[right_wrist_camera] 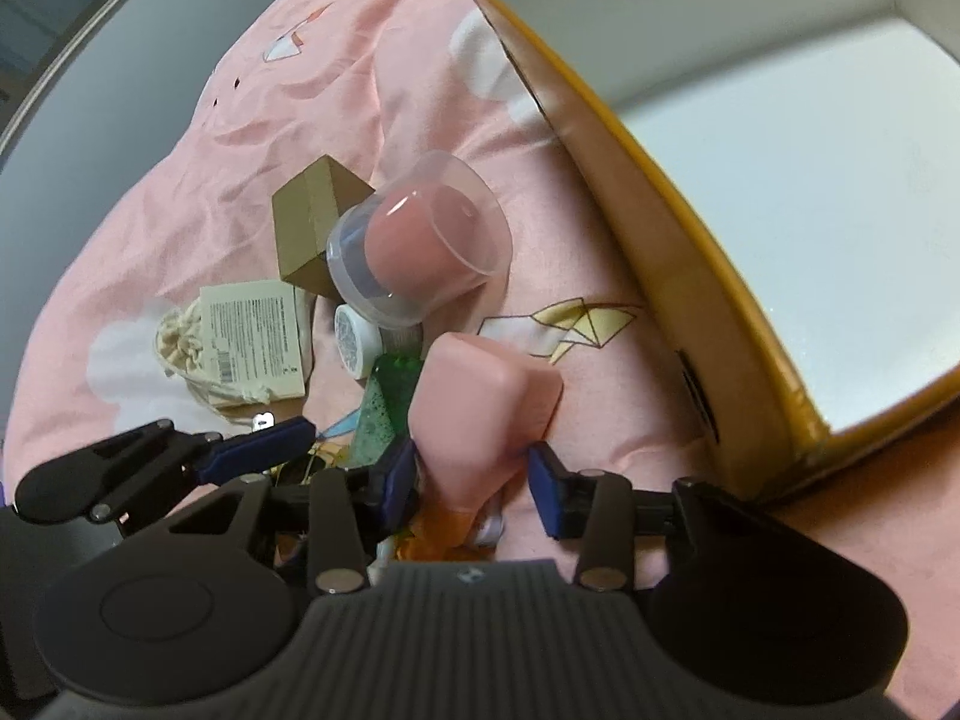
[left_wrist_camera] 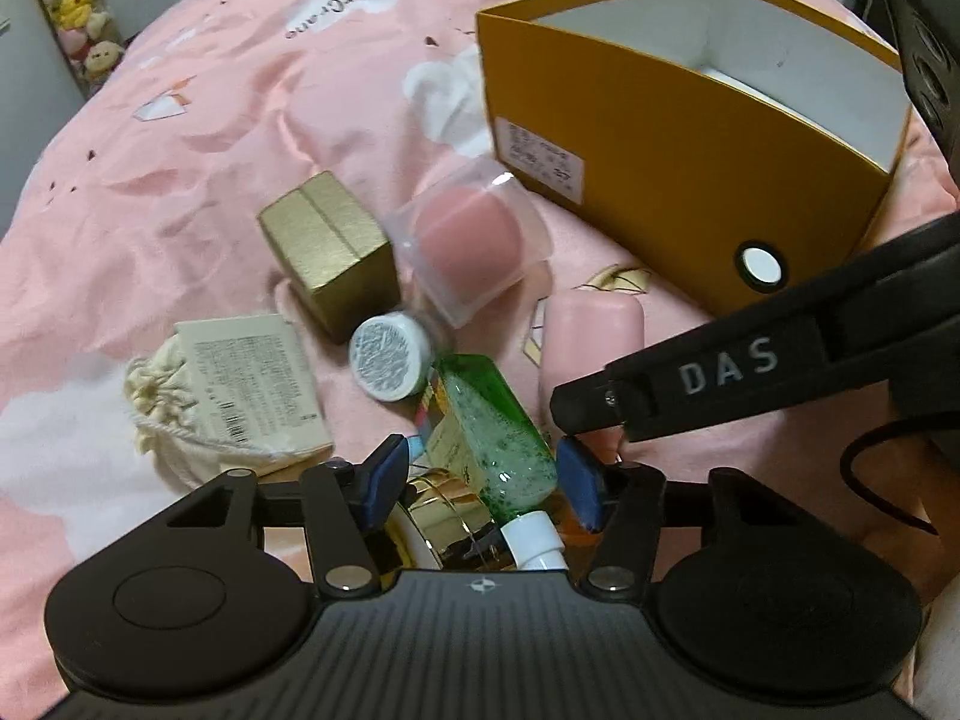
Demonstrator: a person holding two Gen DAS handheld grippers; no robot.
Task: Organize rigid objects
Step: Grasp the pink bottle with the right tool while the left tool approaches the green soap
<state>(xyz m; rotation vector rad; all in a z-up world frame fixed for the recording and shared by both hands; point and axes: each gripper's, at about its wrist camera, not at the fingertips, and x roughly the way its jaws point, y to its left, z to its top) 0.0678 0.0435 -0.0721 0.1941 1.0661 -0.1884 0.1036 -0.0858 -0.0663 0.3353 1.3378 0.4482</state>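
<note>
Yellow box empty; items remain left. Right gripper clasps pink case; left gripper straddles green bottle, unclenched.

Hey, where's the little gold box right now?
The gold box sits on the pink bedspread, left of the clear case holding a pink sponge and just beyond the small white jar.

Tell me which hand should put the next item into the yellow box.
Right. Its tool already straddles the pink case, right beside the open yellow box. The left tool stands open around the green bottle, farther from the box, with clutter around it.
</note>
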